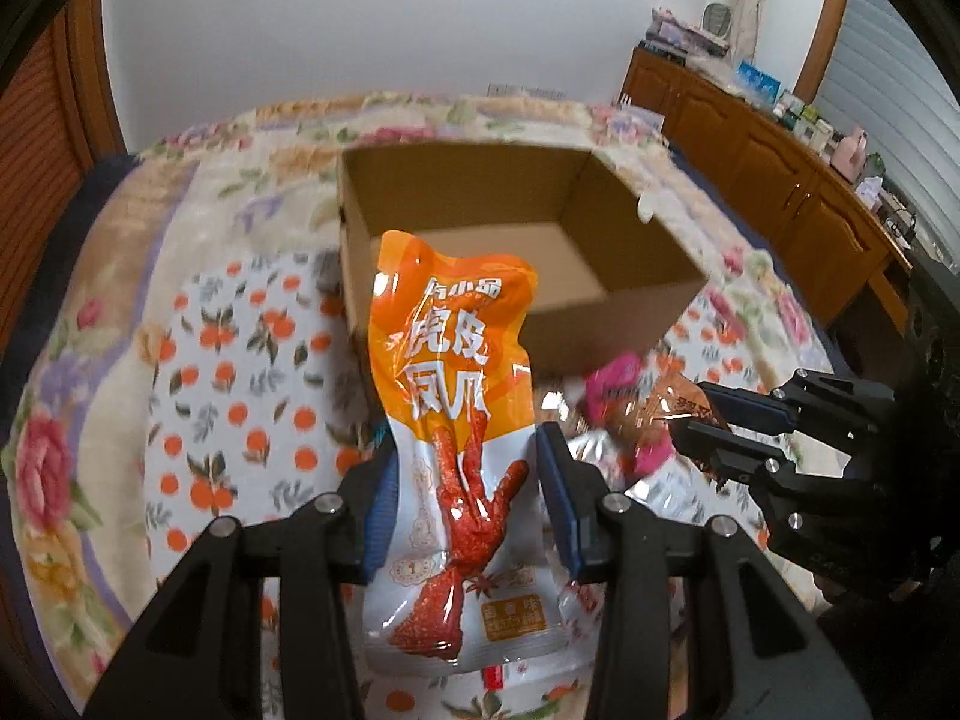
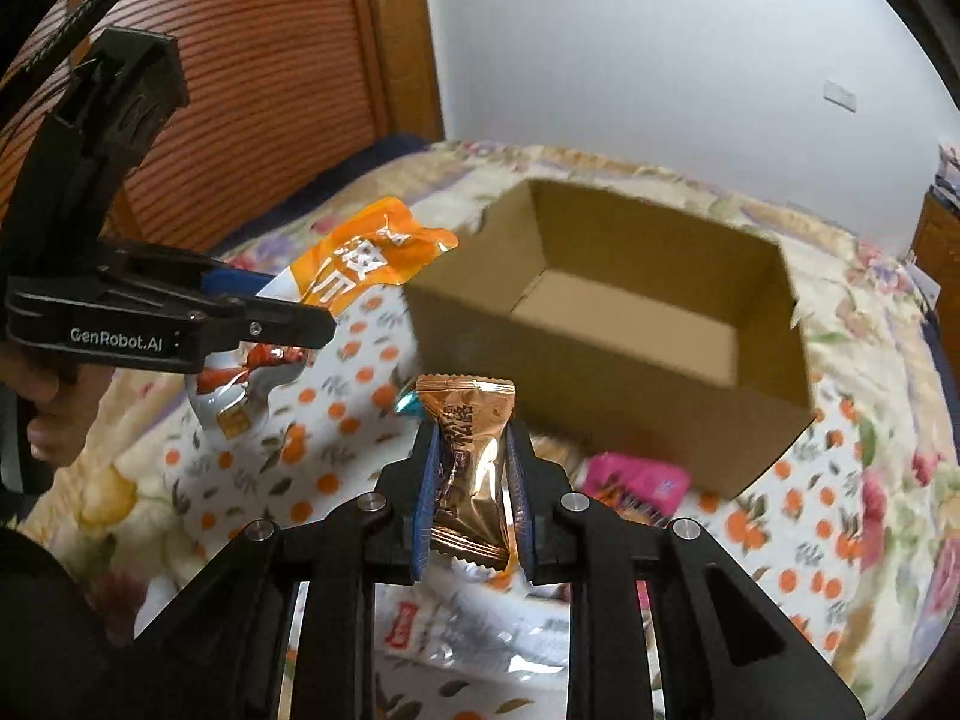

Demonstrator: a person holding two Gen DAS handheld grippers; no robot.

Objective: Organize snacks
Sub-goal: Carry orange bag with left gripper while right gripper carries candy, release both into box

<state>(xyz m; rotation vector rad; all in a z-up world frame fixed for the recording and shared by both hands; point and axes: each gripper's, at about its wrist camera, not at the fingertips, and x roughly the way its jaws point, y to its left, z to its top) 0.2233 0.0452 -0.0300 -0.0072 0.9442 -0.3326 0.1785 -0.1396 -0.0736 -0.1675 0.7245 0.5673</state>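
Note:
My left gripper (image 1: pixel 465 456) is shut on an orange and white chicken-feet snack pack (image 1: pixel 456 396), which stands upright between the blue pads, lifted above the bed. The same pack (image 2: pixel 360 258) shows in the right wrist view, clamped by the left gripper (image 2: pixel 300 306). My right gripper (image 2: pixel 471 450) is shut on a small bronze foil snack packet (image 2: pixel 471 468); in the left wrist view that gripper (image 1: pixel 696 414) and packet (image 1: pixel 678 399) sit at the right. An open cardboard box (image 1: pixel 624 300) (image 2: pixel 600 384) with nothing visible inside lies just beyond both grippers.
A floral bedspread (image 1: pixel 120 312) and an orange-print cloth (image 1: pixel 240 390) lie under everything. A pink packet (image 2: pixel 636 480) and silver packs (image 2: pixel 468 636) lie near the box's front. A wooden cabinet (image 1: pixel 780 168) lines the right wall. A hand (image 2: pixel 48 402) holds the left gripper.

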